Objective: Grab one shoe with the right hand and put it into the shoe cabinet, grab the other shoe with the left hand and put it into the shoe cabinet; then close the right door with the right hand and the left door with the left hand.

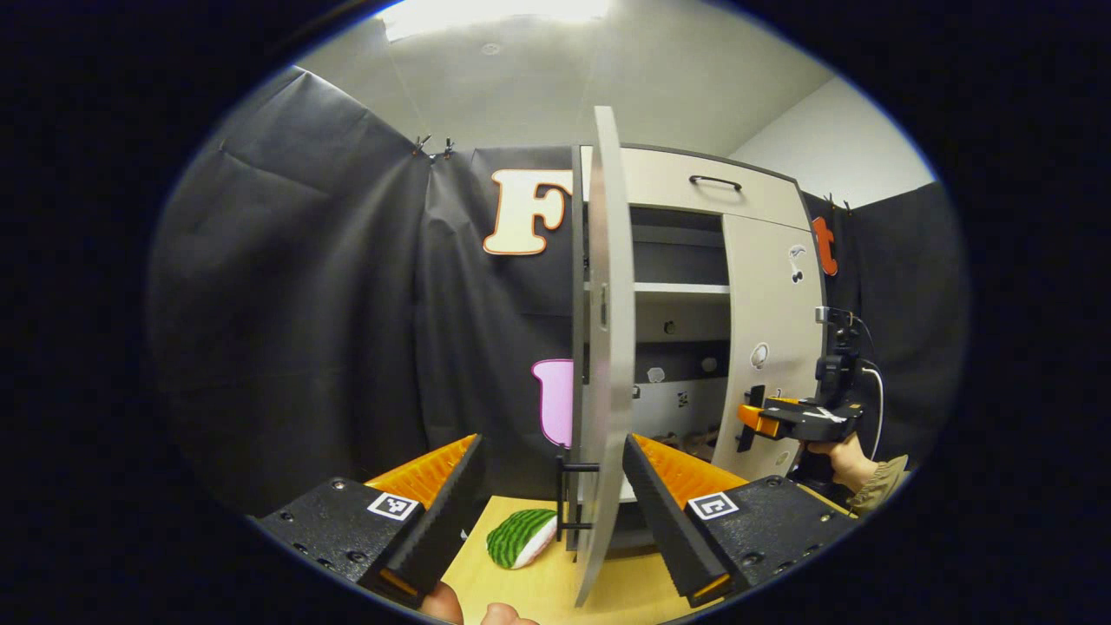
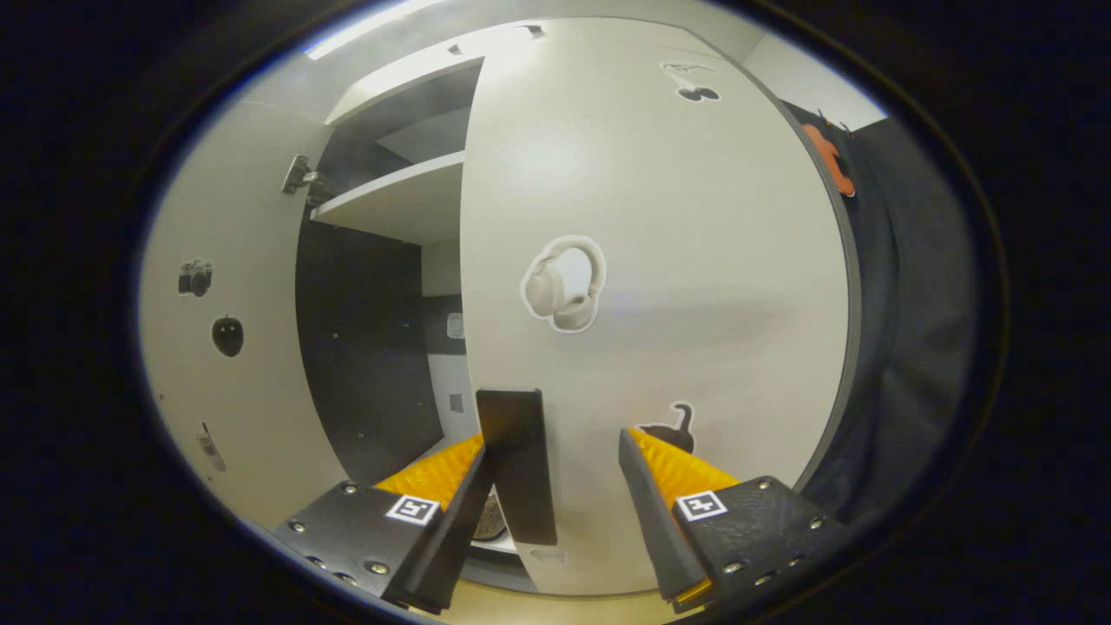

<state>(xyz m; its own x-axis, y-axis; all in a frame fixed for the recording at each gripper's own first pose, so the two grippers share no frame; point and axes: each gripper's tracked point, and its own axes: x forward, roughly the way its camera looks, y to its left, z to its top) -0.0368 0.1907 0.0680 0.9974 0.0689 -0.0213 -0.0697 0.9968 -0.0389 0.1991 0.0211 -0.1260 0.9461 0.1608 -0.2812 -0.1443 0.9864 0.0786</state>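
Left gripper view: left gripper (image 1: 551, 486) has jaws apart, straddling the left door (image 1: 608, 347), which stands edge-on between the fingers, long axis vertical; neither finger presses it. Door handle (image 1: 568, 499) sits just left of the edge, low. Shoe cabinet (image 1: 694, 187) lies ahead-right; shoes inside too dim to confirm. Right gripper (image 1: 753, 418) shows farther off at the right door (image 1: 768, 347).

Right gripper view: right gripper (image 2: 555, 469) jaws apart, facing the right door (image 2: 660, 286) close up; its vertical handle (image 2: 516, 464) sits between the fingers, nearer the left one, contact unclear. Next, prob.: push doors toward cabinet.
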